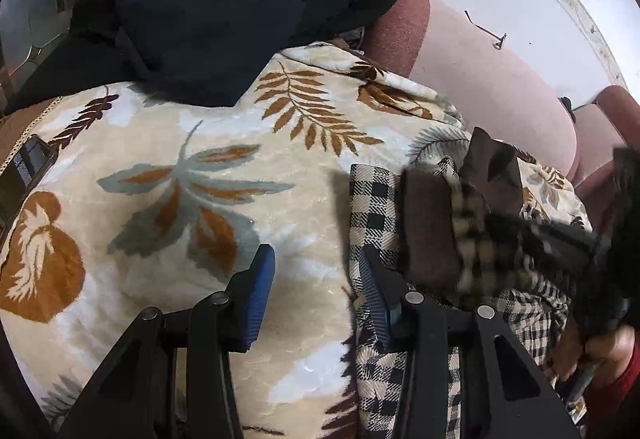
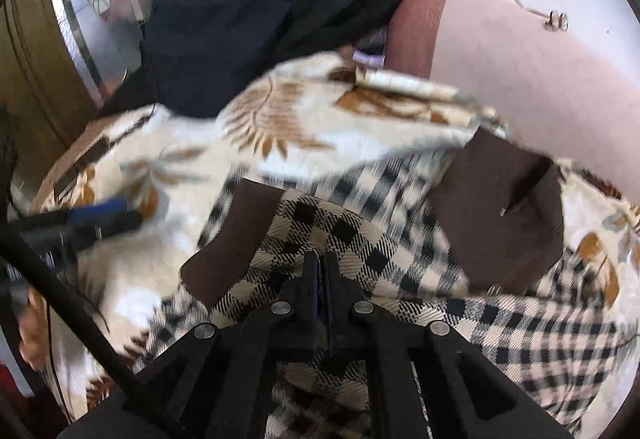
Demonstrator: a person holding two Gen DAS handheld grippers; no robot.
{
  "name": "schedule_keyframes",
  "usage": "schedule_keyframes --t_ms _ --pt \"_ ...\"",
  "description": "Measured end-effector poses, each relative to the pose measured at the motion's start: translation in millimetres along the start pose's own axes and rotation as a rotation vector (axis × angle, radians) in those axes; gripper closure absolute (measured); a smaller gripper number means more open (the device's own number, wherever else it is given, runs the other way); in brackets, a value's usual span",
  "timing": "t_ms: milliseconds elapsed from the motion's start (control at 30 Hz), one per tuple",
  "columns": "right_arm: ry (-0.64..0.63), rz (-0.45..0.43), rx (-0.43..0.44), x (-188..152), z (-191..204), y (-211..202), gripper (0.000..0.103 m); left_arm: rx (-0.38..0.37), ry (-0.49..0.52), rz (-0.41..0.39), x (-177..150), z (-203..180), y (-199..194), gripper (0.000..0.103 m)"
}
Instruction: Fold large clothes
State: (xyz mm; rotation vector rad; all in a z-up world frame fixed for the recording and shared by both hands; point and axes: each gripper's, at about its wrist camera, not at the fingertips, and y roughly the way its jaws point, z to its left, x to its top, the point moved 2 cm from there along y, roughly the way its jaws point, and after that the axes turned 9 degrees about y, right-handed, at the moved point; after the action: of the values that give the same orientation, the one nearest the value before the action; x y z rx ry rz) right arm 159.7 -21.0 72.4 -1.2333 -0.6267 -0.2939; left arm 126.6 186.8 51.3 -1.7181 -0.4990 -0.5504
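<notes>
A black-and-cream checked garment (image 1: 374,207) with brown patches (image 2: 500,215) lies on a leaf-patterned blanket (image 1: 180,175). My left gripper (image 1: 316,295) is open and empty, with its blue pads (image 1: 260,295) over the blanket at the garment's left edge. My right gripper (image 2: 320,275) is shut on a fold of the checked garment (image 2: 332,235) and holds it lifted. The right gripper also shows blurred in the left wrist view (image 1: 552,243). The left gripper shows blurred in the right wrist view (image 2: 96,215).
A pile of dark navy and black clothes (image 1: 200,11) lies at the far end of the blanket. A pink and maroon headboard or sofa back (image 1: 492,79) runs along the right, against a white wall. A wooden door with glass (image 2: 80,19) stands at the left.
</notes>
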Motion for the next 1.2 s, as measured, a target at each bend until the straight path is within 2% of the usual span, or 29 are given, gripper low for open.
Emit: schedule_keyframes --t_ms 167,300,333,400,467,533,600,700,833,867,900,1000,1100,1200 --pt "0.076 0.036 -0.029 27.8 -11.3 43.8 0.1 -0.012 -0.027 0.016 0.3 4.2 7.5 0.06" --pt "0.06 0.123 -0.099 24.2 -10.8 85.9 0.098 -0.023 -0.048 0.02 2.6 4.4 12.0 0.06" --pt "0.044 0.126 -0.11 23.8 -9.3 87.1 0.098 -0.019 -0.045 0.018 3.4 3.4 12.1 0.059" --pt "0.057 0.076 -0.081 25.7 -9.1 68.1 0.097 -0.014 -0.04 0.01 4.1 2.1 10.6 0.059" --pt "0.074 0.029 -0.025 23.8 -9.1 38.9 0.088 -0.006 -0.033 0.006 3.6 1.6 9.5 0.056" --pt "0.047 -0.005 0.006 17.2 -4.0 17.0 0.06 0.005 -0.035 0.007 3.6 3.3 9.2 0.055" --pt "-0.002 -0.018 0.042 7.3 7.0 2.8 0.053 0.01 -0.049 0.004 4.2 8.3 6.1 0.055" --pt "-0.082 -0.009 0.073 -6.4 31.4 2.9 0.053 0.02 -0.067 -0.012 5.9 17.6 -0.4 0.055" --pt "-0.171 0.005 -0.07 -17.4 47.1 42.0 0.055 0.043 -0.097 -0.034 9.5 29.4 -7.7 0.055" --pt "-0.167 0.017 -0.097 -19.2 44.4 49.8 0.064 0.04 -0.104 -0.04 10.3 31.1 -9.1 0.055" --pt "-0.137 0.041 -0.101 -20.3 39.4 56.2 0.096 0.035 -0.105 -0.044 11.2 31.8 -11.1 0.055" --pt "0.008 0.0 -0.026 -18.1 27.7 31.8 0.095 0.038 -0.087 -0.059 13.1 31.3 -17.8 0.055" --pt "0.041 -0.061 0.062 -19.0 40.8 -9.7 0.095 0.052 -0.087 -0.078 15.0 33.8 -24.6 0.055" --pt "0.08 -0.005 0.162 -23.9 55.0 -6.9 0.094 0.042 -0.122 -0.08 15.6 39.7 -25.9 0.054"
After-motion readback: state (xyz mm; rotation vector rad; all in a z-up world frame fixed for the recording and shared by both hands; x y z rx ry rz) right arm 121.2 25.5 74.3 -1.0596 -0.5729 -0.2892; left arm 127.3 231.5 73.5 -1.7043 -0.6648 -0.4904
